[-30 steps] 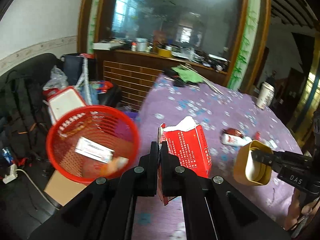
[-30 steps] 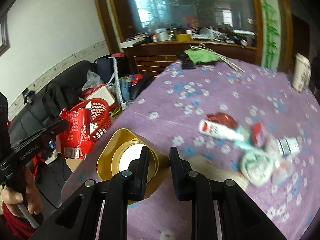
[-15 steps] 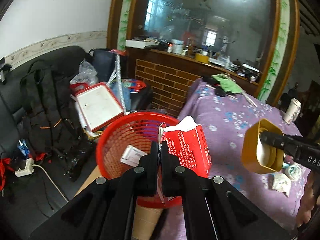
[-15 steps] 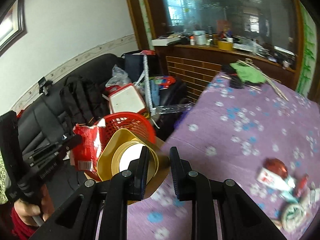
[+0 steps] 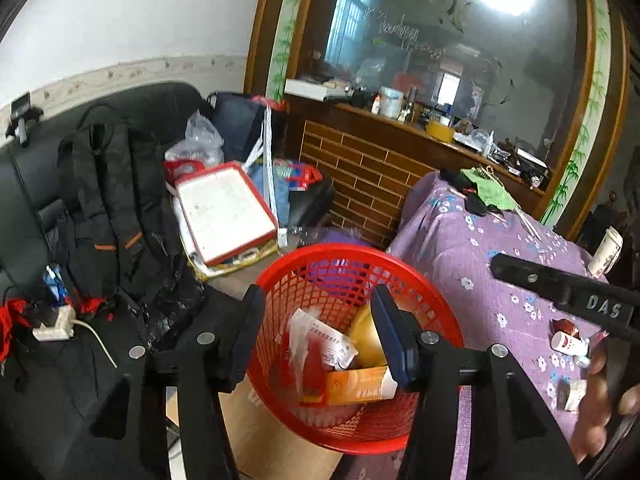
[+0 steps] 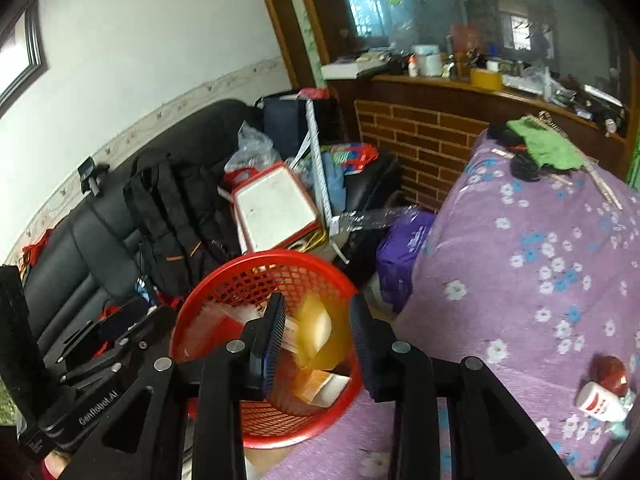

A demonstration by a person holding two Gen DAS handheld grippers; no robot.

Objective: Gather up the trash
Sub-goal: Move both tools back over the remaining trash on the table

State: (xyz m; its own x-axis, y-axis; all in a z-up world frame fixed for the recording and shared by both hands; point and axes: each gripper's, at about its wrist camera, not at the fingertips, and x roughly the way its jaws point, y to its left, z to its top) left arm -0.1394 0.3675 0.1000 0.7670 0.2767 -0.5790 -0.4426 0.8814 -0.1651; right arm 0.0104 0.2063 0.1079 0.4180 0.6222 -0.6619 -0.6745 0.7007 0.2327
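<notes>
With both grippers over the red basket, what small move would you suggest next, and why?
Probably swing the right gripper back to the purple table. Both sets of jaws have just opened, empty, above the red basket, and a white tube lies on the cloth.

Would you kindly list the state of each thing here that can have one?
left gripper: open, jaws just opened, nothing between them.
right gripper: open, jaws just opened, nothing gripped.
red basket: upright, holding trash.
yellow cup: blurred, in the basket.
orange box: lying in the basket.
white bottle: lying on the table.
</notes>
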